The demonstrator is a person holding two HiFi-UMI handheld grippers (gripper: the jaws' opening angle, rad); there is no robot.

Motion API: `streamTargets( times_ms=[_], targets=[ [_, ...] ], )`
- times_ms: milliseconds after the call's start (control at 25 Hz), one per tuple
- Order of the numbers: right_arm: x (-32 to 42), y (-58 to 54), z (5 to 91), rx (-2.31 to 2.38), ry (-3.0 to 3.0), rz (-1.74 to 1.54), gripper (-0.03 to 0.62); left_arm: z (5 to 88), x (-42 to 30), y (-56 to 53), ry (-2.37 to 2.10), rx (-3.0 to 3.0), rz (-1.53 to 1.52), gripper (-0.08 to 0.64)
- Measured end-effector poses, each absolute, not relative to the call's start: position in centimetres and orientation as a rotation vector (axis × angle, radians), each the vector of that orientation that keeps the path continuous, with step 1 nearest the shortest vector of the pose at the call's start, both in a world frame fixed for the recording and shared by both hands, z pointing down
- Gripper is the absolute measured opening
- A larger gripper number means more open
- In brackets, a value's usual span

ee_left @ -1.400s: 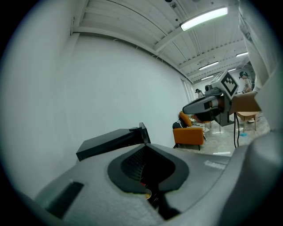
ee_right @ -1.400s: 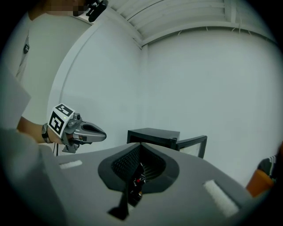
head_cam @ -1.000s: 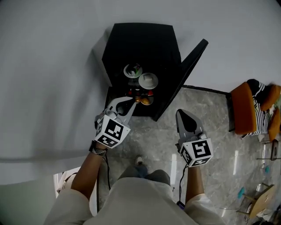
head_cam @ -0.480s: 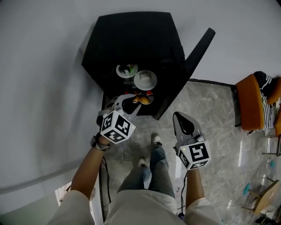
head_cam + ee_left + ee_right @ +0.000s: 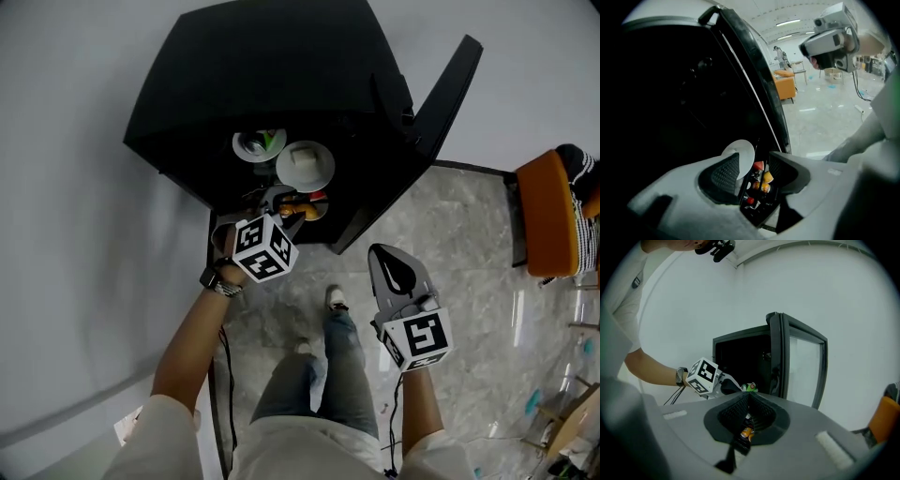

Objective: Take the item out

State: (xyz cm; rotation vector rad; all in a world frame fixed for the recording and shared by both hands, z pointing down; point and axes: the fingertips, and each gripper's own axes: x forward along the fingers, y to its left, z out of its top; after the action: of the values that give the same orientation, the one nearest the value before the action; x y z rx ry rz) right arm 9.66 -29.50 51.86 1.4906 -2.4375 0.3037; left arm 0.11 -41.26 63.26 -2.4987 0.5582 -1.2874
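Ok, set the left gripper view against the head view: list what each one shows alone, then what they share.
Only the left gripper view: the left gripper's jaws opening with nothing clamped between them, and the head-worn camera. Only the head view: the right gripper, a green-topped can, the person's shoe. Both: the black cabinet, its open door, the white disc and small orange items.

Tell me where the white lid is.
Head view, centre top: the white lid sits inside the open black cabinet, right of the green can and above the orange items.
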Motion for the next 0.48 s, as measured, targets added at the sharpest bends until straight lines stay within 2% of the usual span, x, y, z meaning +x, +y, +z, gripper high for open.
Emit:
streamTargets(
  times_ms=[480],
  targets=[
    [11.4, -30.8, 56.2, 1.527, -2.439, 0.356, 0.008, 73.0, 2.5, -46.2, 0.441, -2.274, -1.462, 0.243]
  ],
)
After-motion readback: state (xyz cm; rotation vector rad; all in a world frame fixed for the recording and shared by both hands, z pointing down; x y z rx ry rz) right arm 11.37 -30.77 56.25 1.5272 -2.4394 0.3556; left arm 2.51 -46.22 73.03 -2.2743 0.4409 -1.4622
